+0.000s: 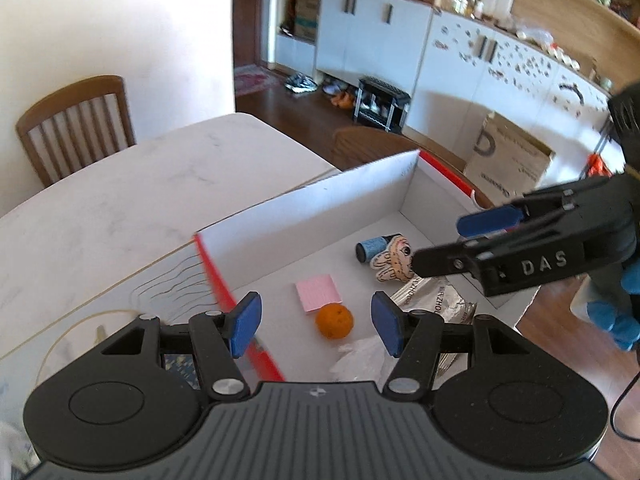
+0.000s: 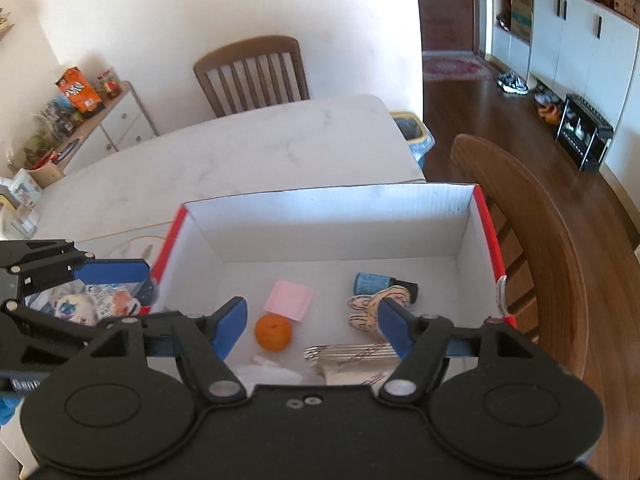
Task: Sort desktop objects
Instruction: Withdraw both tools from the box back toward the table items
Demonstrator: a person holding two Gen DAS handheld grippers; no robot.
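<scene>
The left gripper (image 1: 316, 326) is held above the red-edged box (image 2: 320, 208), fingers parted and empty. Inside the box, left to right, the pink notepad (image 2: 290, 294), orange (image 2: 273, 331) and blue tube (image 2: 370, 283) are collected, evidently as sorted items. The right gripper (image 2: 312, 326) is likewise held parted and empty, presumably to allow the next pick.

The desk (image 2: 248, 148) has a smooth, matt white top with faint grey veins like marble. The box (image 2: 328, 216) is corrugated cardboard, matt white inside, red outside. The snack packet (image 1: 436, 300) is shiny crinkled foil. The orange (image 2: 273, 331) has a dull, slightly pitted skin. The pink notepad (image 1: 319, 293) is matt paper. Both chairs (image 2: 256, 76) are varnished wood.
</scene>
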